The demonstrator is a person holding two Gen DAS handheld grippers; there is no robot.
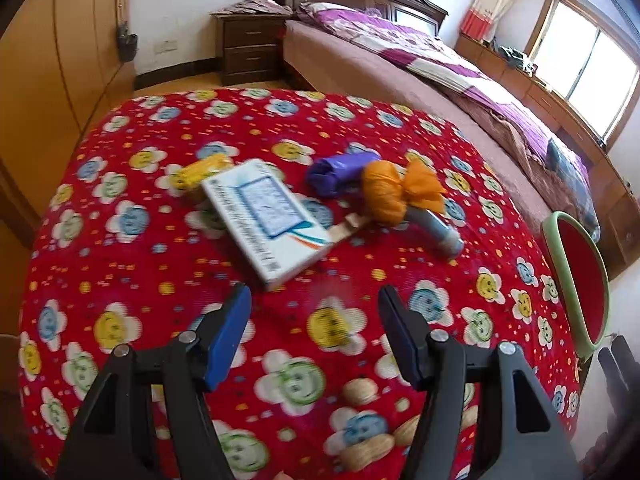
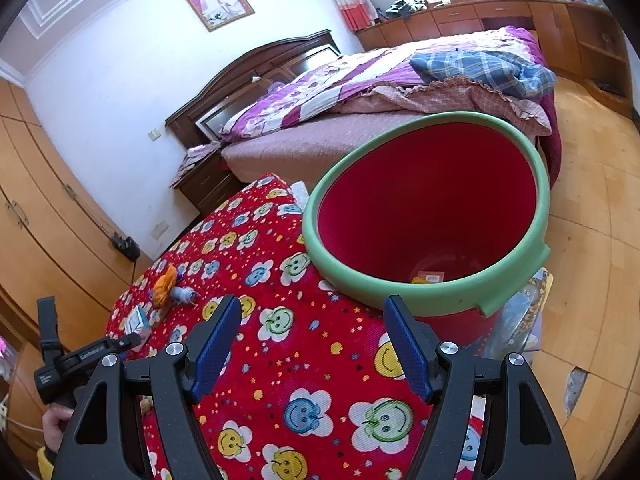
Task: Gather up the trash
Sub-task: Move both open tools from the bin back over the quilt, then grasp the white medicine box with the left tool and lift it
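On the red flowered tablecloth [image 1: 160,320] lie a white and blue carton [image 1: 266,222], a yellow wad [image 1: 204,172] behind it, a purple bag roll [image 1: 340,172], an orange knotted bag [image 1: 394,196], a grey tube [image 1: 444,232] and a small tan scrap [image 1: 346,230]. My left gripper [image 1: 314,300] is open and empty, just short of the carton. My right gripper [image 2: 312,312] is open and empty, in front of the red bin with a green rim [image 2: 516,296]. The bin holds a little trash [image 2: 428,278]. The orange bag [image 2: 165,282] and carton [image 2: 136,320] show far left in the right wrist view.
The bin's rim [image 1: 560,264] stands at the table's right edge in the left wrist view. A bed [image 1: 420,64] and a nightstand [image 1: 248,48] lie beyond the table. Wooden wardrobes [image 2: 48,208] line the left wall. The floor [image 2: 592,208] is wooden.
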